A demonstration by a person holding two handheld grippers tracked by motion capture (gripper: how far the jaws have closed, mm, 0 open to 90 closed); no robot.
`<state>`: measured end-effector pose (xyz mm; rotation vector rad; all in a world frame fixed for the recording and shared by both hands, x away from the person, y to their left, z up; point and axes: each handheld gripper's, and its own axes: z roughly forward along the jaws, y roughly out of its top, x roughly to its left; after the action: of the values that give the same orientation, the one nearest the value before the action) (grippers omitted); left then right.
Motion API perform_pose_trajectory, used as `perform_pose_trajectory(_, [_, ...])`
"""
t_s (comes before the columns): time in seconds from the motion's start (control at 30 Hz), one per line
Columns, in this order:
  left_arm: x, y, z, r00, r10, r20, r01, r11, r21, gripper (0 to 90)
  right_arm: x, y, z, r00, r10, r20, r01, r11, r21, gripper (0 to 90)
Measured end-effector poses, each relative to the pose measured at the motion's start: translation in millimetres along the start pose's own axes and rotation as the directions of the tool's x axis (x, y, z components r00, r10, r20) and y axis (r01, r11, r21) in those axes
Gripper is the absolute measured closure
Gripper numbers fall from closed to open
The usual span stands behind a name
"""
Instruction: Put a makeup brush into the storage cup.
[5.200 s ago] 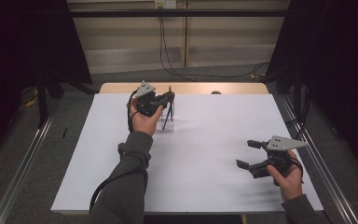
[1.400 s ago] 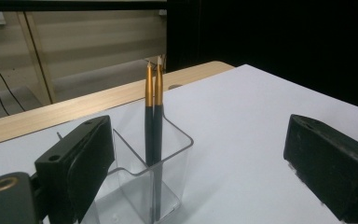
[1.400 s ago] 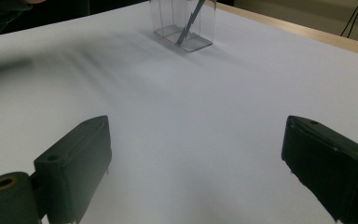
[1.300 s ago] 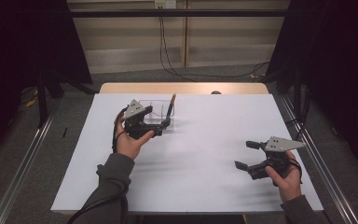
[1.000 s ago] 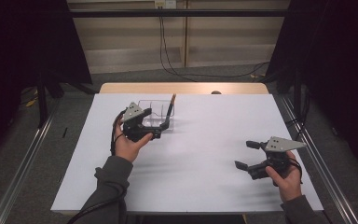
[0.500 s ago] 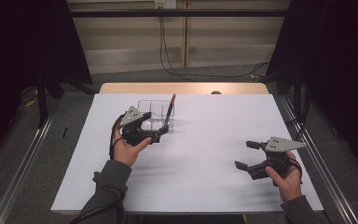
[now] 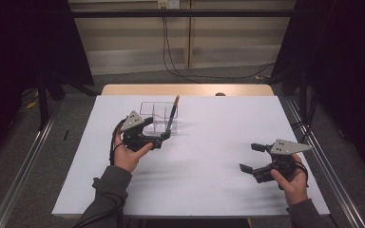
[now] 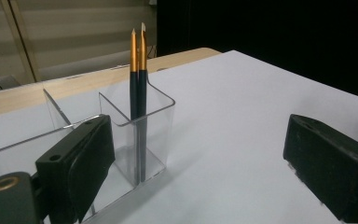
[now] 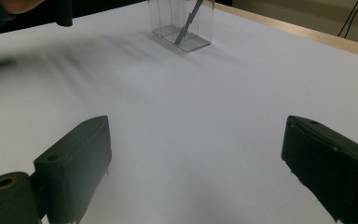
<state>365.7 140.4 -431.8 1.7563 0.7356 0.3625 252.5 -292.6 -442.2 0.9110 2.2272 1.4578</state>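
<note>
Two dark pens with gold upper halves (image 8: 138,93) are stood leaning in the end compartment of a clear plastic organiser (image 7: 160,118), which is set toward the far left of the white worktop (image 7: 209,156). The left claw (image 7: 164,134) is held released just beside the organiser, nothing grasped. The right claw (image 7: 252,157) is held released, well apart near the right edge, resting low over the worktop.
</note>
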Motion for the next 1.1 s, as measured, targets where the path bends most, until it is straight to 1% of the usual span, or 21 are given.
perform_pose_trajectory(0.13, [0.3,-1.8,-2.5,1.0,0.005,-0.008,-0.005,1.0,0.008,8.8,0.0,0.0,0.0,1.0,0.0,0.003,0.0,1.0,0.0,7.7])
perform_pose_trajectory(0.2, [1.2,-3.0,-2.8,0.9999,0.008,0.011,-0.009,1.0,0.004,8.8,-0.1,0.0,0.1,1.0,-0.001,0.004,0.001,1.0,0.001,7.8])
perform_pose_trajectory(0.3, [0.1,-4.1,-4.3,1.0,-0.001,0.003,0.001,1.0,0.008,8.8,-0.4,-0.1,0.0,1.0,-0.001,0.004,0.001,1.0,0.001,7.8])
perform_pose_trajectory(0.37, [0.5,-4.4,-5.9,1.0,0.002,-0.006,-0.002,0.9999,0.012,8.7,-0.3,0.0,0.0,1.0,0.0,0.004,0.0,1.0,0.001,7.8])
perform_pose_trajectory(0.43, [0.9,-4.8,-7.2,1.0,-0.001,0.0,0.001,1.0,0.007,8.7,-0.1,0.3,0.4,1.0,-0.003,0.005,0.003,1.0,0.001,7.8])
perform_pose_trajectory(0.47, [1.9,-5.1,-7.7,0.9999,0.005,0.013,-0.005,1.0,0.004,8.7,-0.3,0.5,0.7,1.0,-0.005,-0.003,0.005,1.0,0.0,7.7])
perform_pose_trajectory(0.5, [1.8,-5.5,-8.4,0.9999,-0.001,0.01,0.001,1.0,0.002,8.7,-0.2,0.6,1.0,1.0,-0.006,0.003,0.006,1.0,0.001,7.7])
perform_pose_trajectory(0.53, [1.2,-5.5,-9.3,1.0,-0.007,-0.004,0.007,1.0,0.006,8.7,0.0,0.5,1.2,1.0,-0.004,0.001,0.004,1.0,0.002,7.8])
perform_pose_trajectory(0.57, [1.7,-5.7,-10.3,1.0,-0.001,-0.004,0.001,1.0,0.008,8.6,0.3,0.4,1.6,1.0,-0.002,-0.005,0.002,1.0,0.002,7.8])
perform_pose_trajectory(0.6, [1.3,-6.0,-10.7,0.9999,-0.009,-0.007,0.009,0.9999,0.008,8.6,0.4,0.2,1.6,1.0,-0.003,-0.005,0.003,1.0,0.004,7.8])
perform_pose_trajectory(0.67, [1.3,-6.4,-11.8,0.9999,-0.007,-0.009,0.007,0.9999,0.008,8.6,0.2,0.1,1.9,1.0,-0.003,-0.004,0.003,1.0,0.002,7.8])
perform_pose_trajectory(0.7, [1.3,-6.8,-12.3,1.0,-0.009,-0.002,0.009,0.9999,0.009,8.6,0.1,0.2,1.7,1.0,-0.003,-0.005,0.003,1.0,0.003,7.8])
perform_pose_trajectory(0.83, [0.7,-7.8,-14.0,1.0,0.0,-0.002,0.0,0.9997,0.026,8.6,0.3,-0.5,1.3,1.0,0.001,0.0,-0.001,1.0,0.003,7.7])
perform_pose_trajectory(0.87, [-0.2,-8.2,-14.0,1.0,-0.005,-0.004,0.005,0.9998,0.019,8.6,0.1,-0.7,1.2,1.0,0.003,0.001,-0.003,1.0,0.006,7.8])
perform_pose_trajectory(0.93, [1.3,-9.0,-14.8,0.9998,-0.003,0.021,0.002,0.9999,0.016,8.6,-0.6,-0.9,1.0,1.0,0.003,0.004,-0.003,1.0,0.005,7.8])
perform_pose_trajectory(0.97, [1.0,-9.5,-15.2,0.9999,0.002,0.014,-0.002,0.9999,0.016,8.6,-0.6,-0.8,0.9,1.0,0.004,0.002,-0.004,1.0,0.005,7.7])
perform_pose_trajectory(1.0, [-0.1,-10.0,-16.1,1.0,-0.003,0.004,0.003,0.9997,0.023,8.6,-0.7,-0.6,0.7,1.0,0.002,0.004,-0.002,1.0,0.005,7.7])
perform_pose_trajectory(1.03, [0.6,-10.9,-16.5,0.9998,0.0,0.018,0.0,0.9998,0.019,8.6,-0.7,-0.5,0.5,1.0,0.002,0.006,-0.002,1.0,0.003,7.8])
perform_pose_trajectory(1.07, [-0.1,-11.3,-17.5,1.0,0.001,0.001,-0.001,0.9997,0.024,8.6,-0.8,-0.5,0.4,1.0,0.0,0.006,0.0,1.0,0.001,7.8])
perform_pose_trajectory(1.1, [-0.3,-12.0,-18.3,1.0,-0.003,0.004,0.003,0.9997,0.026,8.6,-0.7,-0.7,0.4,1.0,-0.001,0.006,0.001,1.0,0.002,7.8])
